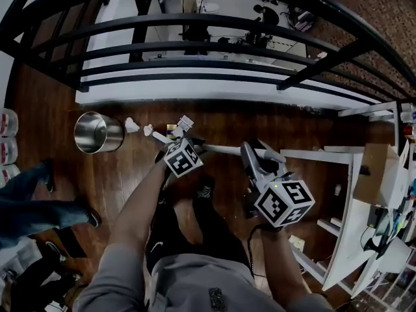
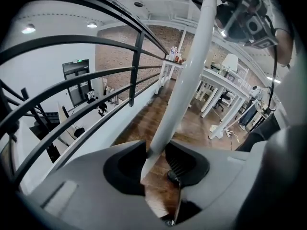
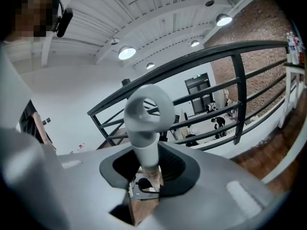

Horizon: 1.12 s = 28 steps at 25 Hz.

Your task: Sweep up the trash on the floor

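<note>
Trash (image 1: 148, 130) lies on the dark wooden floor (image 1: 123, 181) ahead of me: crumpled white paper scraps (image 1: 132, 126) and small pale cartons (image 1: 184, 124). They lie just beside a shiny round steel bin (image 1: 97, 133) tipped on its side. My left gripper (image 2: 154, 158) is clamped on the long white broom pole (image 2: 184, 85), low on its shaft, and the pole runs up and away from between the jaws. My right gripper (image 3: 146, 166) is closed round the same pole, just below the white ring-shaped loop (image 3: 148, 108) at its top end. From the head view the pole slants across from my right gripper to my left one, its lower end near the scraps and cartons. Beyond them stands a black metal railing (image 1: 214, 44). Another person's legs in blue jeans (image 1: 32, 207) are at the left, and white desks (image 1: 351, 194) stand at the right.
</note>
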### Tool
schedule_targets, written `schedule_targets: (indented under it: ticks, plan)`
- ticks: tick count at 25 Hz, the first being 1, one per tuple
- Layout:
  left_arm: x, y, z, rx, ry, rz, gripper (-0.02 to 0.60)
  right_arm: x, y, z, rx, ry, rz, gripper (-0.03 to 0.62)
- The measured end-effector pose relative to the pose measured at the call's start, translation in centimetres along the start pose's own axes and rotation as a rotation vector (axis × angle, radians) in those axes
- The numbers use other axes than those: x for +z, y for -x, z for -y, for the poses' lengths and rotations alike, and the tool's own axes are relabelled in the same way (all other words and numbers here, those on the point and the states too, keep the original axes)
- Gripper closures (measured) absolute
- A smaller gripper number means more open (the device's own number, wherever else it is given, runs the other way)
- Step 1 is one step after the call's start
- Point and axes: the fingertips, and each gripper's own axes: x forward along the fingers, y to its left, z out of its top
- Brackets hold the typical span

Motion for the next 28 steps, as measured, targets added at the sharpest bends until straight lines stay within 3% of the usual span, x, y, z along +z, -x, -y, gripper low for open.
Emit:
schedule_targets:
  ticks: [6, 11, 15, 21, 28]
  plan:
    - [-0.3, 2.9, -2.4, 0.031, -0.001, -0.04, 0.453, 2.0, -1.7, -0.8, 0.049, -0.041, 0.018, 0.503]
    - [-2.8, 6.8, -6.6, 0.076, 0.009, -0.056, 0.449, 2.1, -5.4, -4.5, 0.077, -0.046, 0.022, 0.503]
    - [-6.0, 9.5, -10.6, 0.056, 0.002, -0.077, 0.449, 1.6, -9.9, -8.0, 0.064, -0.061, 0.01, 0.503]
    - [-10.6, 10.1, -14.5, -0.016, 0.027, -0.113, 0.443, -0.7, -15.4, -10.3, -0.027, -0.063, -0.042, 0.503]
    - [-9.0, 7.8, -14.9, -0.088, 0.023, -0.06, 0.436, -0.5, -15.5, -8.2, -0.154, -0.049, -0.049, 0.503]
